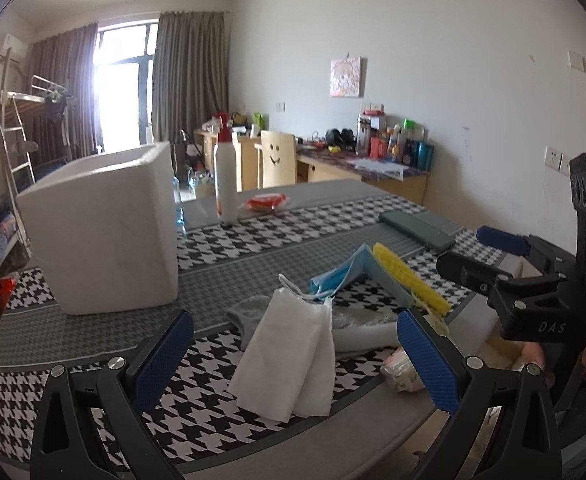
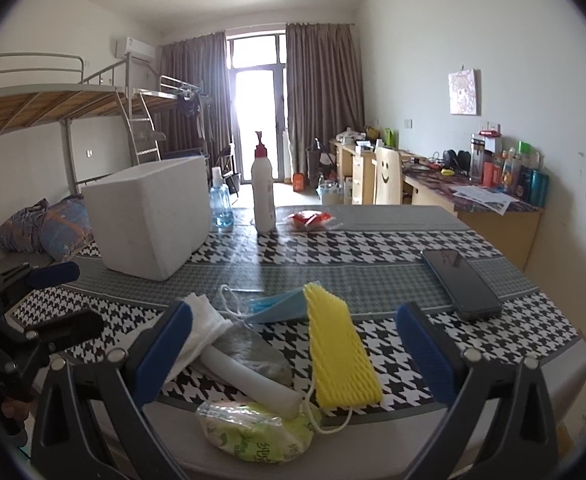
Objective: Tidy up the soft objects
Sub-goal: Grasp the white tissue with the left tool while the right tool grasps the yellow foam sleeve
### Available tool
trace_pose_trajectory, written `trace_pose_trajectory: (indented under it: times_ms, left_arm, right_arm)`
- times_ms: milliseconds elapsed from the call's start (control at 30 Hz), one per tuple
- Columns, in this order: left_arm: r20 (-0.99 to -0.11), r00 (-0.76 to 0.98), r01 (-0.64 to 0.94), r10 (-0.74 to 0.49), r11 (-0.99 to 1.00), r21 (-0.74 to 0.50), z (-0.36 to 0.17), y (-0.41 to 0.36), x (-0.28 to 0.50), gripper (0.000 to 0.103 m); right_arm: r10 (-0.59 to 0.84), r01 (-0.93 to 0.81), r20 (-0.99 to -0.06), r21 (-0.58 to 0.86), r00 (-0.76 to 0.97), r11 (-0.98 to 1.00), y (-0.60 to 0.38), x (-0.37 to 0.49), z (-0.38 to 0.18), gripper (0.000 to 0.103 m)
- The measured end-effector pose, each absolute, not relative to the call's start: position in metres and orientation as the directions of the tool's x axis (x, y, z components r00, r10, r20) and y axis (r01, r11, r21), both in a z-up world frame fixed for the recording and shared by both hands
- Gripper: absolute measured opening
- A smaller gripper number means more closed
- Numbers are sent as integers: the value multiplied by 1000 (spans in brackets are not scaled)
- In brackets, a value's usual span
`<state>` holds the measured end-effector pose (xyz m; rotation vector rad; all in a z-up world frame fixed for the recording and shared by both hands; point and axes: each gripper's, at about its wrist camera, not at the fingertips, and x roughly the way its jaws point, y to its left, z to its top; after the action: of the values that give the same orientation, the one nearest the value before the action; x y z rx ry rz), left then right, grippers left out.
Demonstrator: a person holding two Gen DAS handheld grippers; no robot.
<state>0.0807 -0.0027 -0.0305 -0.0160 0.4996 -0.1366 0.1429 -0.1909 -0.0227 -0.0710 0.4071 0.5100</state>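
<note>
- Left gripper [image 1: 295, 360] was spread wide and held nothing; its blue pads [image 1: 163, 360] flanked a folded white cloth [image 1: 289, 356] lying on the table, apart from it.
- Right gripper [image 2: 295, 356] was likewise released and empty, its jaws standing either side of the near pile without contact.
- Nearest the table edge lay a green-printed tissue packet [image 2: 253, 428], touching a white foam tube [image 2: 249, 376] that rested across a grey cloth [image 2: 253, 350].
- Just beside these lay a yellow foam net sleeve [image 2: 341, 352], flat, with a cord trailing off its near end.
- Behind the pile lay a blue face mask [image 2: 281, 306], its ear loop reaching toward the white cloth.
- A dark phone [image 2: 463, 284] sat well apart on the right of the houndstooth tablecloth [image 2: 373, 244].
- Further back on the left stood a white foam box [image 2: 153, 220], open at the top; its interior was not visible.
- Beyond it stood a white pump bottle [image 2: 263, 192], a clear blue-liquid bottle [image 2: 221, 204] and a red packet [image 2: 309, 218].
- Judgement: no soft item was yet gathered; the step in hand appeared to be the approach for a first pick, the foam box being the probable receptacle.
- The next move would call for lowering one gripper over a single item, likely the white cloth or the yellow sleeve, and closing without snagging the mask loop.
</note>
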Motion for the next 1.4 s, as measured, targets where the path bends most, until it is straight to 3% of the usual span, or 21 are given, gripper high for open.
trace_pose_trajectory:
  times_ms: [733,1033,1200,1333,1400]
  left_arm:
    - [-663,740,141,-113,990,-11,-74,-16,125,99]
    - [-707,701,156,-93,987,26,-86,-23,137,82]
    - [-731,677,146,-83,989,23,-91,-20,140,60]
    - [-752,655,137,-73,990,22,-96,-16,137,53]
    - [-753,652,138,-84,990,9,-95,-14,135,44]
  right_arm:
    - [405,-438,-500,56,766,897,-198,171,-44,103]
    - [387,-424,-536,59,750,904,-204,185,-54,103]
    - [396,-427,-546,75,739,901,-203,188,-55,103]
    - [390,-430,-551,61,738,901,-201,190,-57,103]
    - [391,-429,-554,66,735,901,-202,192,-57,103]
